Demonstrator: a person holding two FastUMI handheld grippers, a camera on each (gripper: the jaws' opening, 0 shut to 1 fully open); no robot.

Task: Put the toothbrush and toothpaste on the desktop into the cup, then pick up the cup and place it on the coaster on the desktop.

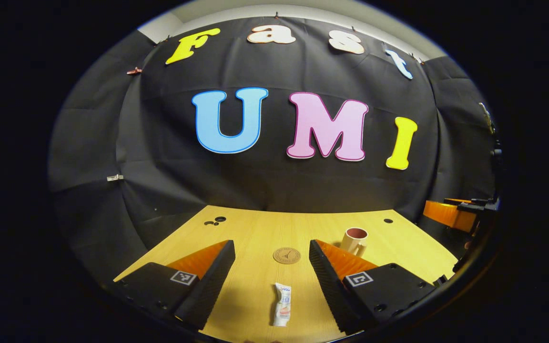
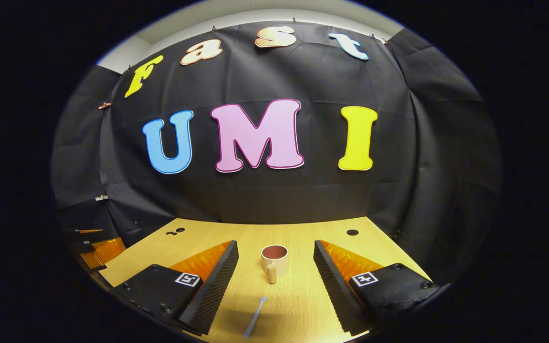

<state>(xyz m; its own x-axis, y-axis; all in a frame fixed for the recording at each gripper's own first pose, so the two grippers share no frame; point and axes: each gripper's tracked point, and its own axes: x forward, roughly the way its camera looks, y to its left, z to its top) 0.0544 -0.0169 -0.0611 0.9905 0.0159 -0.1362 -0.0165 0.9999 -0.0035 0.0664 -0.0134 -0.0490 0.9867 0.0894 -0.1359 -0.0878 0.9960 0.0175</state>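
In the left gripper view a small white toothpaste tube (image 1: 282, 304) lies flat on the wooden desktop (image 1: 255, 228), low between the wide-apart fingers of my left gripper (image 1: 271, 255), which is open and holds nothing. Beyond it sits a round brown coaster (image 1: 287, 255), and a beige cup (image 1: 354, 240) with a reddish inside stands to the right. In the right gripper view the cup (image 2: 275, 259) stands upright straight ahead, handle towards me. A pale toothbrush (image 2: 255, 317) lies on the desktop in front of it, between the fingers of my open right gripper (image 2: 276, 257).
The desktop has small dark holes (image 1: 216, 221) near its far edge, one at the far right (image 2: 352, 232). The other gripper's orange and black body shows at the right edge (image 1: 451, 213) of the left view and at the left edge (image 2: 94, 247) of the right view. Black cloth closes the booth behind.
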